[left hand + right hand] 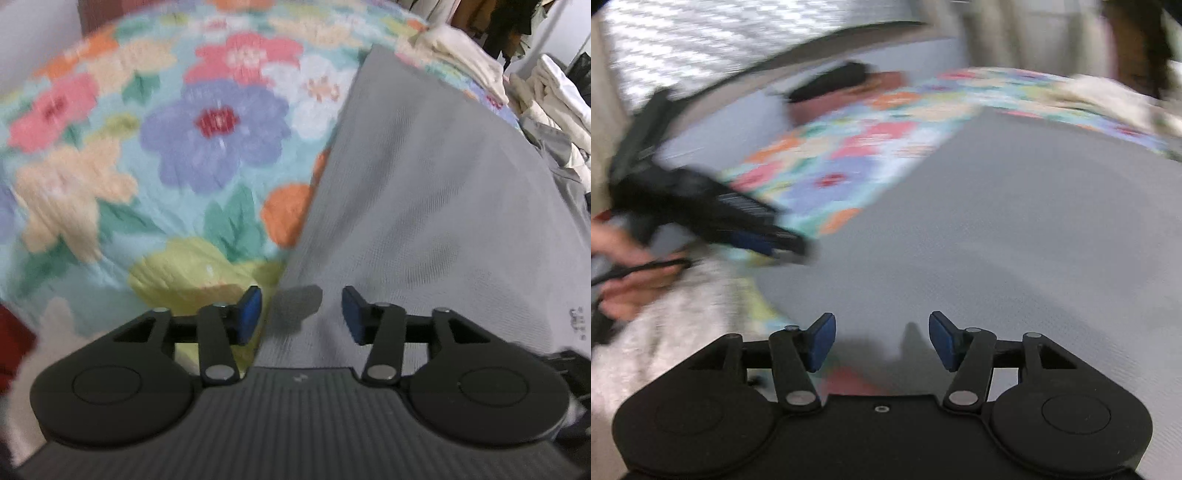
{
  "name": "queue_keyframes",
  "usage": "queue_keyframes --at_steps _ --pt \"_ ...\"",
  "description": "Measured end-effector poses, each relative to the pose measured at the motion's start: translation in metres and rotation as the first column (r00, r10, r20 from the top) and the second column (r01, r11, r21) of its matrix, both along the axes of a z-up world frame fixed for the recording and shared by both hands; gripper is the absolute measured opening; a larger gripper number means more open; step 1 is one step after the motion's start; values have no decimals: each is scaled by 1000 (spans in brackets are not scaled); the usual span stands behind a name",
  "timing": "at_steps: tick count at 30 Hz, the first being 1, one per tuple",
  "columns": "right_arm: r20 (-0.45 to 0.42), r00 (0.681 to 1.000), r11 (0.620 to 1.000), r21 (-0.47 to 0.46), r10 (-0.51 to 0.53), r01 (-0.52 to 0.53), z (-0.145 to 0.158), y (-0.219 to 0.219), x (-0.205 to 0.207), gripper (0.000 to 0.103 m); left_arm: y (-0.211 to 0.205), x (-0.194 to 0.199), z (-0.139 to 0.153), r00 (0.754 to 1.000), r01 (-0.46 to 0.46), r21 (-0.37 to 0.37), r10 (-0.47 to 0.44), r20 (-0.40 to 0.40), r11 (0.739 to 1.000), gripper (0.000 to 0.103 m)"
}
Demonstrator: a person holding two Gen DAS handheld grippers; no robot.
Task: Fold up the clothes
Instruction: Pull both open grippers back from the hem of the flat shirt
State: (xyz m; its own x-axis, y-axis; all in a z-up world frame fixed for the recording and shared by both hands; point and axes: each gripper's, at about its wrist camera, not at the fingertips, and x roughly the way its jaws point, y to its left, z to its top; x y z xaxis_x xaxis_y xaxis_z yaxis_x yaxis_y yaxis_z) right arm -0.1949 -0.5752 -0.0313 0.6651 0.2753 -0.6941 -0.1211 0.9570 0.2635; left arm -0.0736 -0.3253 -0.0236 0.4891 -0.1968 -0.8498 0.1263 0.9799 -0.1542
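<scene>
A grey garment (424, 192) lies spread flat on a bed covered by a flowered blanket (147, 147), filling the right half of the left wrist view and most of the middle and right of the right wrist view (1015, 221). Its straight left edge runs from the upper middle of the left view down to the lower middle, with the blanket showing to the left of it. The left gripper (301, 314) hovers at that lower edge, its jaws spread wide and holding nothing, one blue pad (249, 314) over the blanket and the other over the grey cloth. The right gripper (882, 341) is likewise wide apart and empty, low over the near part of the garment. At the left of the right wrist view the left gripper (764, 240) appears blurred, held in the person's hand (624, 273). A heap of cream clothes (472, 62) sits at the upper right of the left view, beyond the far end of the garment.
</scene>
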Motion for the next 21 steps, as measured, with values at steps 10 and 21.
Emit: queue_keyframes --at_steps 10,21 --pt "-85 950 953 -77 -300 294 32 -53 -40 78 -53 -42 42 986 149 79 -154 59 986 71" --pt "-114 896 902 -119 -428 416 56 -74 -76 81 -99 -90 68 956 291 32 -292 18 956 80"
